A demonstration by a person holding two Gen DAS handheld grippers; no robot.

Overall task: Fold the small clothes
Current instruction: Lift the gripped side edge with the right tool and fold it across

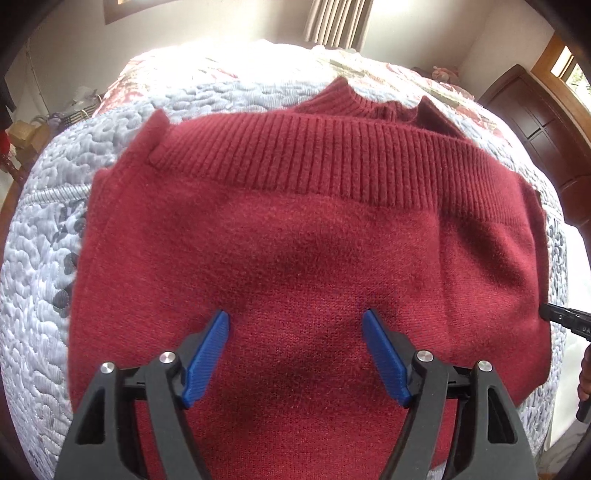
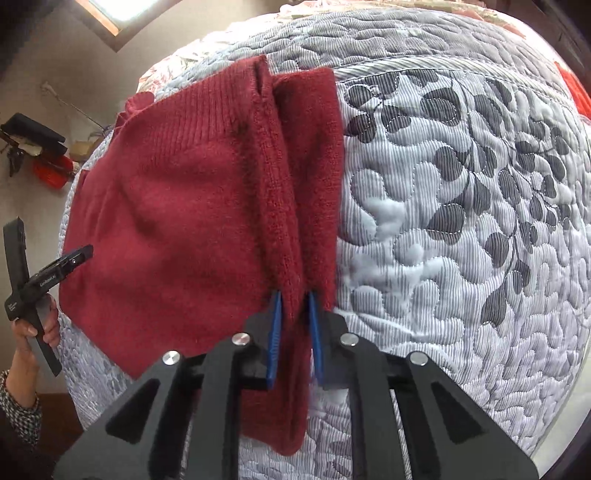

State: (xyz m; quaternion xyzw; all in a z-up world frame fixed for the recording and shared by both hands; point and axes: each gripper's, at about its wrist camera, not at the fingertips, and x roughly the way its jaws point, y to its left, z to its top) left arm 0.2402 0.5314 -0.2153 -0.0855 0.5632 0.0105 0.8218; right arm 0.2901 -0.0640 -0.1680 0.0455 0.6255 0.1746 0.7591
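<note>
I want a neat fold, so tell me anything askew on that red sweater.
The red sweater lies fairly flat on the quilt, but a flap juts past the ribbed hem at its far left corner. The right gripper pinches the side edge into a raised ridge. No damage shows.

Bed: grey-white quilt (image 1: 207, 92) with dark leaf print
Walls: pale cream (image 1: 70, 48)
Curtain: beige (image 1: 338, 22), behind bed
Door: dark wood (image 1: 535, 122), right
Window: wood-framed (image 1: 565, 64), bright daylight
</note>
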